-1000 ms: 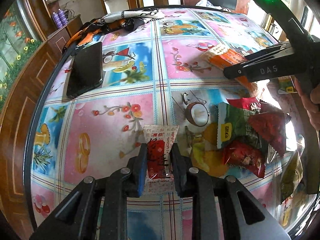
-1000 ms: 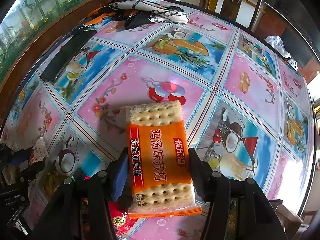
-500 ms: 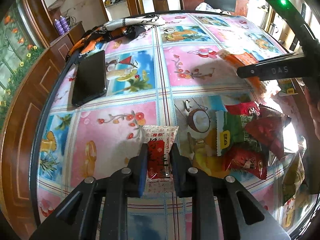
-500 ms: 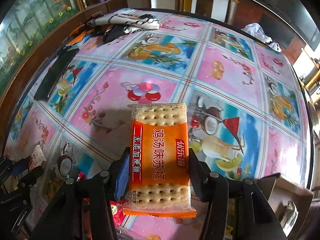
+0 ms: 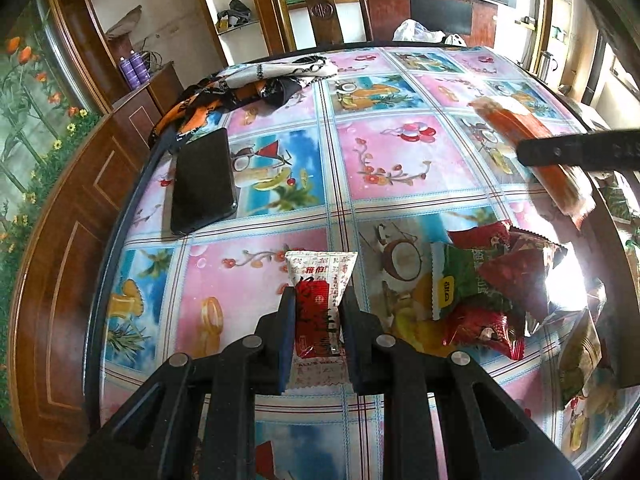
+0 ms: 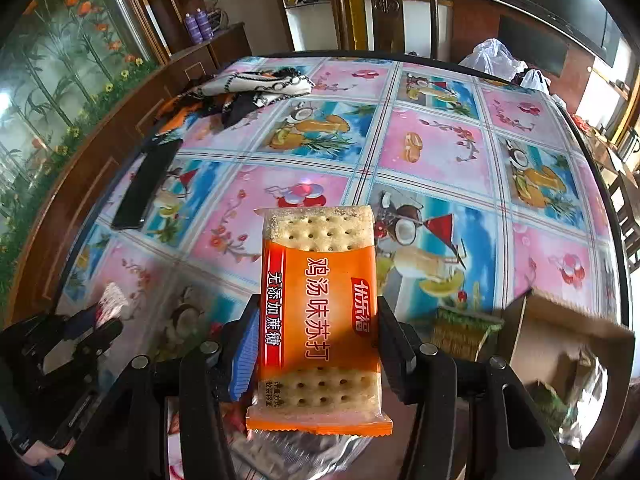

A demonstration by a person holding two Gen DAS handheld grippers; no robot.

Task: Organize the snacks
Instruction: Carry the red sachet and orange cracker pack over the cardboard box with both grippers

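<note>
Left gripper (image 5: 316, 312) jaws pinch a white-red packet (image 5: 320, 280); right gripper (image 6: 316, 336) jaws clamp an orange cracker pack (image 6: 320, 312) above the surface (image 6: 432, 148).

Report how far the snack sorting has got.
Nothing looks sorted yet. In hand: the left hand-held gripper is shut on a red-and-white sachet, and the right hand-held gripper is shut on an orange cracker packet, near a cardboard box. Left: the pile of red and green packets loose on the table.
</note>
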